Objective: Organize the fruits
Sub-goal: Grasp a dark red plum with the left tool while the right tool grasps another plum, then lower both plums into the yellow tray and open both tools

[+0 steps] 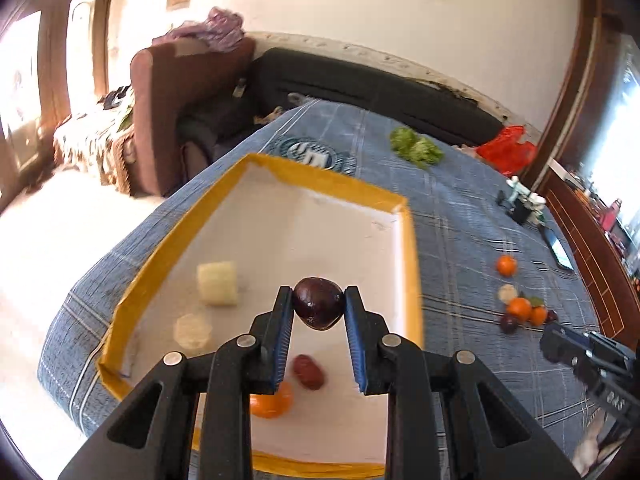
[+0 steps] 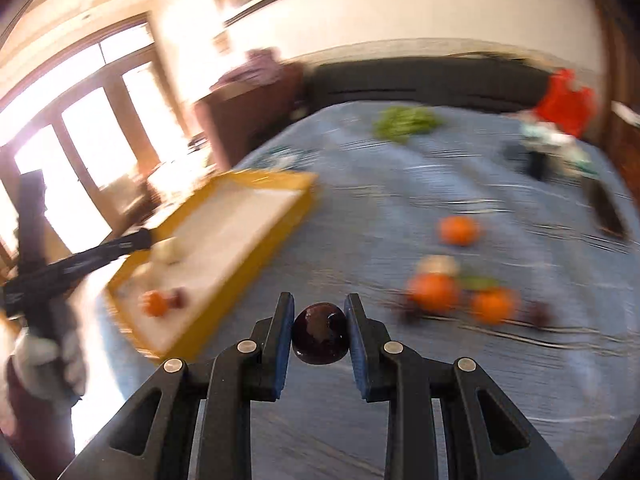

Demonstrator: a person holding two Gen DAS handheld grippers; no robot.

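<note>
My left claw (image 1: 319,307), clamped tight on a dark plum (image 1: 319,303), hangs over the near half of the yellow-rimmed tray (image 1: 412,240), while my right claw (image 2: 319,330) pinches a second plum (image 2: 320,334) above the bedspread (image 2: 400,208), tray off to its left.

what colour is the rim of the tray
Yellow, around a white inside. The tray shows best in the left wrist view; the right wrist view is blurred.

From the left wrist we look steeply down, close over the yellow-rimmed tray (image 1: 412,240). From the right wrist we look across the bed (image 2: 400,208), tray at left. Both views share tray and bed.
</note>
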